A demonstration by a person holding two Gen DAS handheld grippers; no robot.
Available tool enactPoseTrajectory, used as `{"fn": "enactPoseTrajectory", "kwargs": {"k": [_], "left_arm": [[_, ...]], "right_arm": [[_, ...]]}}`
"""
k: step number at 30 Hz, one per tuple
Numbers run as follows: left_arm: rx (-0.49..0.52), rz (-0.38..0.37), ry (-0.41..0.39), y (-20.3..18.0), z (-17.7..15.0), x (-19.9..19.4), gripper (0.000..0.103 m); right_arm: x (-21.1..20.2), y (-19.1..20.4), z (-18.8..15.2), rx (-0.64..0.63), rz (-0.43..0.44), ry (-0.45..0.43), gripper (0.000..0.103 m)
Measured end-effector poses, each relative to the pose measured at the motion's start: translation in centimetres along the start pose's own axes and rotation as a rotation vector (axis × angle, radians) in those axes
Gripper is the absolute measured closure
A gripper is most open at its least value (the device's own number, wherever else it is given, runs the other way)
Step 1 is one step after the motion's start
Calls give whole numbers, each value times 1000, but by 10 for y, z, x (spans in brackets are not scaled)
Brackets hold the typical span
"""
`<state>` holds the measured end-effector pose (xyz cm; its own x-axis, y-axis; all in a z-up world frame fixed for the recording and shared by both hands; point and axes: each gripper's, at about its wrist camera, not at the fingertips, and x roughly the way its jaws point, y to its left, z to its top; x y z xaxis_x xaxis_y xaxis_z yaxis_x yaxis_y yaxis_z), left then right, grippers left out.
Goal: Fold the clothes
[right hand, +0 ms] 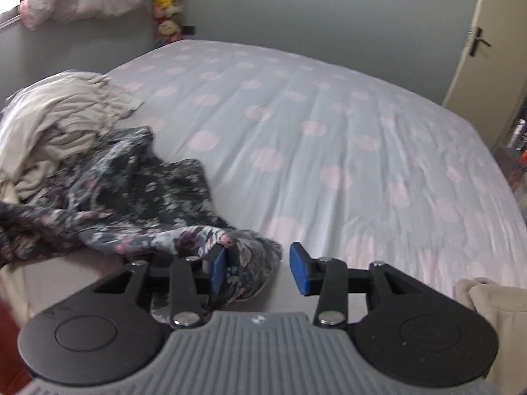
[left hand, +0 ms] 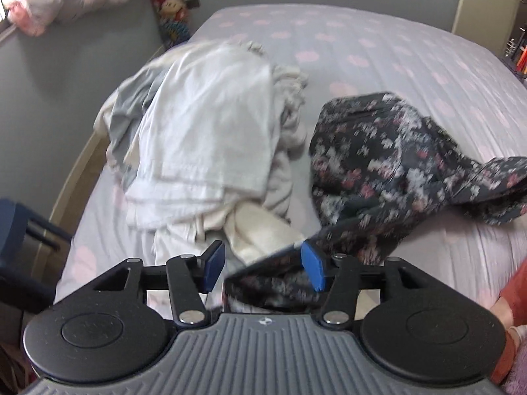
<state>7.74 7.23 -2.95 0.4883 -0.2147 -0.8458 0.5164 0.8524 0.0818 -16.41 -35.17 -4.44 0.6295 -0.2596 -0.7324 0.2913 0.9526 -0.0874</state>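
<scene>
Both grippers open over a dark floral garment on a polka-dot bed.

Nearest, the left gripper (left hand: 263,268) has its blue pads spread apart, a fold of the dark floral garment (left hand: 378,161) lying loose between them. The right gripper (right hand: 258,268) is also spread, the garment's end draped against its left pad (right hand: 217,268) only. Beyond, a pile of white and cream clothes (left hand: 204,125) sits beside the garment on the bedsheet (right hand: 329,138). Farthest, stuffed toys (right hand: 166,6) hang in the corner.
</scene>
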Motion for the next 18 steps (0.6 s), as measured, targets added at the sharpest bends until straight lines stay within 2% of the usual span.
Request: {"fn": "enactPoseTrajectory", "kwargs": {"k": [3, 6, 10, 16, 18], "left_arm": [[-7, -30, 14, -10, 20, 31, 52], [-14, -60, 28, -19, 39, 62, 50], [-23, -101, 46, -32, 65, 104, 50], [-38, -158, 77, -51, 103, 167, 50], [-46, -154, 115, -57, 109, 192, 50]], "right_arm": [[-11, 2, 6, -68, 90, 55, 33], [-19, 1, 10, -120, 151, 115, 33], [-16, -3, 24, -117, 180, 95, 33], [35, 6, 50, -54, 200, 80, 33], [52, 12, 54, -37, 219, 87, 33]]}}
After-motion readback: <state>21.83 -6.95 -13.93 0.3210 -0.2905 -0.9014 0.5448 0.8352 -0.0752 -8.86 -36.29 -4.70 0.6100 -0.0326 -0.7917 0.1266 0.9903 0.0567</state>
